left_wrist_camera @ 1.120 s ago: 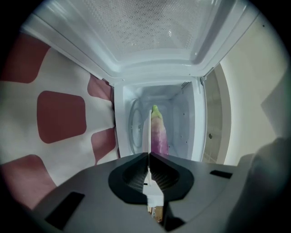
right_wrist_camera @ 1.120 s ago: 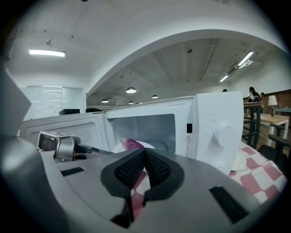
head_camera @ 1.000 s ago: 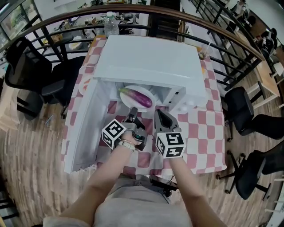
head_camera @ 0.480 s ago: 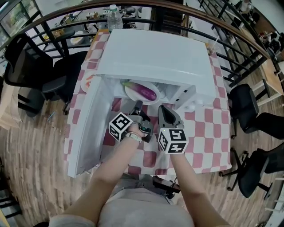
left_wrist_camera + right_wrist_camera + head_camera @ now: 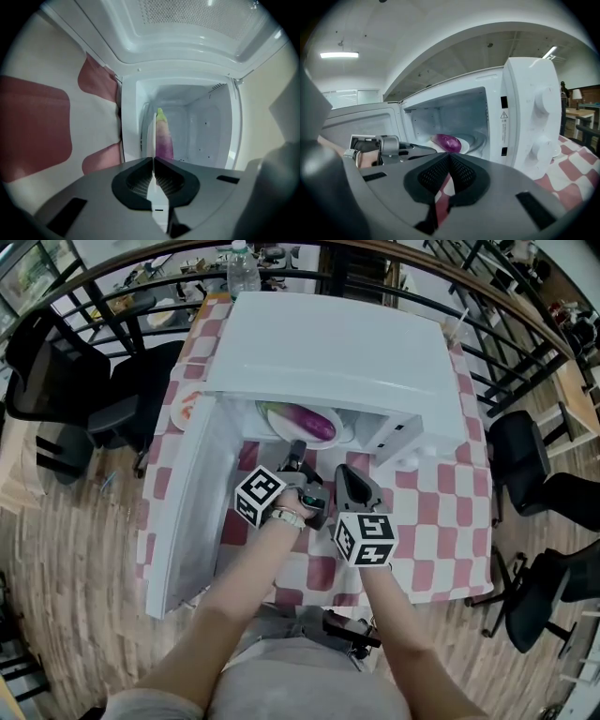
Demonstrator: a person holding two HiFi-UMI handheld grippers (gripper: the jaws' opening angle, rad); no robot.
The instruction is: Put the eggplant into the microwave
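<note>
White microwave (image 5: pixel 328 352) on a bench spread with a red-and-white checked cloth (image 5: pixel 441 521), its door (image 5: pixel 187 512) swung fully open to the left in the head view. Inside the cavity the purple eggplant (image 5: pixel 314 421) lies on its side on a white plate (image 5: pixel 277 424), green stem end toward the door side. Both forearms reach forward from the bottom of the head view and run nearly parallel, each hand wrapped round a gripper whose marker cube faces the camera. The left gripper (image 5: pixel 298 451) points into the mouth of the cavity just short of the plate. It is rolled onto its side, so that in the left gripper view the cloth stands at the left and the eggplant (image 5: pixel 164 138) appears upright beyond the tips. Its jaws are closed pad to pad with nothing between them. The right gripper (image 5: pixel 345 474) sits just beside it, over the cloth and slightly farther back from the opening, aimed a little downward toward the cavity. Its jaws likewise meet at the tips and hold nothing. In the right gripper view the eggplant (image 5: pixel 447 142) shows above the closed tips, with the left gripper (image 5: pixel 433 151) at the left and the control knobs (image 5: pixel 541 101) at the right.
</note>
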